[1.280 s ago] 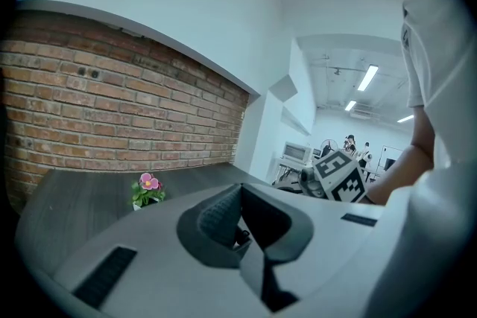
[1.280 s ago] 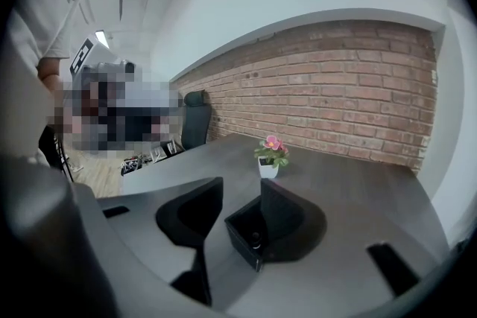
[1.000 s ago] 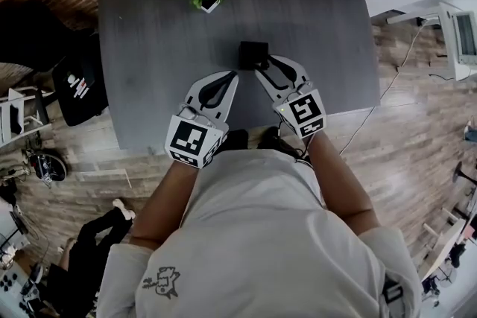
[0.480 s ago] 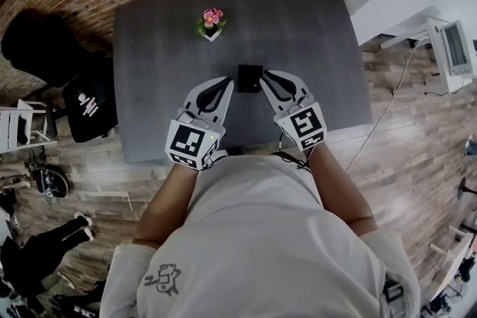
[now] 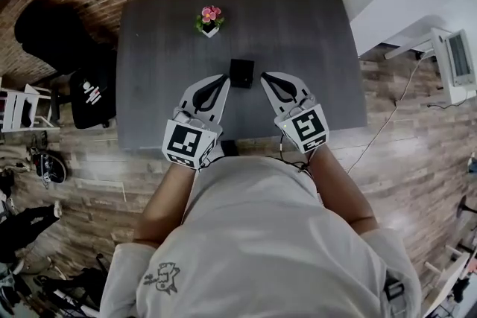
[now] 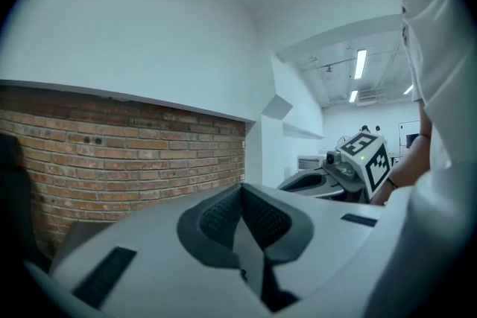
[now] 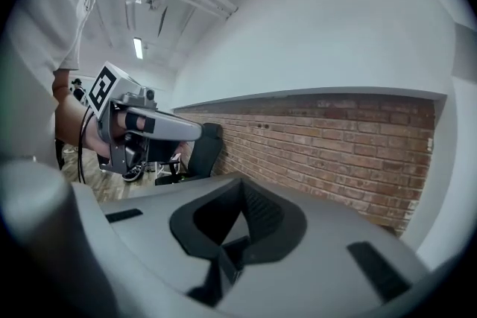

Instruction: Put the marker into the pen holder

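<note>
The black square pen holder stands on the dark grey table, near its front middle. No marker shows in any view, and the holder's inside is too dark to read. My left gripper sits just left of the holder and is shut, with nothing between its jaws. To the holder's right is my right gripper, also shut and empty. Both gripper views point up at a brick wall and the ceiling. Each shows the other gripper: the right one and the left one.
A small white pot with pink flowers stands at the back left of the table. Left of the table are a black chair and a dark bag. A white unit stands on the wooden floor at the right.
The right gripper's tips were at the holder's right edge; they now stand apart from it and its jaws have come together. The left gripper has kept close beside the holder.
</note>
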Tool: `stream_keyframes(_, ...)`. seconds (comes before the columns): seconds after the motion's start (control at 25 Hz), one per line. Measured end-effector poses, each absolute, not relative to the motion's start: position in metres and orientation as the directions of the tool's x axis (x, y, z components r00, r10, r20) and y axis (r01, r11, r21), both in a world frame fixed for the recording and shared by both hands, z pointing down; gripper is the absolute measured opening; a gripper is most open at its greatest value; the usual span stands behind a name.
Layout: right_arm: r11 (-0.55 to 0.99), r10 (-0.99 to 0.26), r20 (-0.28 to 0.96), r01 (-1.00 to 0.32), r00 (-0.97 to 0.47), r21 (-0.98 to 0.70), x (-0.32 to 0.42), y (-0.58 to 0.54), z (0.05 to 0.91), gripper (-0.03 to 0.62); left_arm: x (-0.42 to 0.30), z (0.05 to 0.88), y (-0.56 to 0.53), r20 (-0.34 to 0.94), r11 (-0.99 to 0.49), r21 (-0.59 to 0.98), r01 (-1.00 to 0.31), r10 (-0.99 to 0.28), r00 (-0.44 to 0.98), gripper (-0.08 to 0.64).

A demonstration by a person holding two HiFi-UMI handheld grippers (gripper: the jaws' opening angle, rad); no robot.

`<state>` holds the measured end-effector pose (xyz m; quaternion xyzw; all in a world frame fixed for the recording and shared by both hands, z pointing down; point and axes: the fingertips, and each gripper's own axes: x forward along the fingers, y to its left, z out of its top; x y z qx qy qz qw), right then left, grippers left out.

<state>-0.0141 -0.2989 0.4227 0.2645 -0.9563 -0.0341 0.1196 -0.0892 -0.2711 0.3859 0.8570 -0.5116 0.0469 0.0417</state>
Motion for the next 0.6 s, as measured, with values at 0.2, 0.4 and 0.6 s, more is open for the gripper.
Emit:
stream_keyframes(0.2, 0.877, -0.48, 0.184, -0.465, -0.858, 0.119, 0.024, -0.274, 0.415, 0.005, -0.062, 0.384, -0.239, 0.123, -0.406, 0.025, -0.914, -0.906, 0.405, 0.011)
stream_keyframes(0.4, 0.9, -0.434, 0.171, -0.419, -0.885, 0.116, 0.062, -0.242, 0.412, 0.005, -0.033, 0.386, -0.199, 0.12, -0.325, 0.036, -0.945, -0.937, 0.327, 0.011)
stream_keyframes(0.6, 0.916, -0.401, 0.162, -0.389, -0.902, 0.101, 0.085, -0.212, 0.413, 0.005, -0.014, 0.39, -0.161, 0.133, -0.274, 0.046, -0.961, -0.951, 0.277, 0.011)
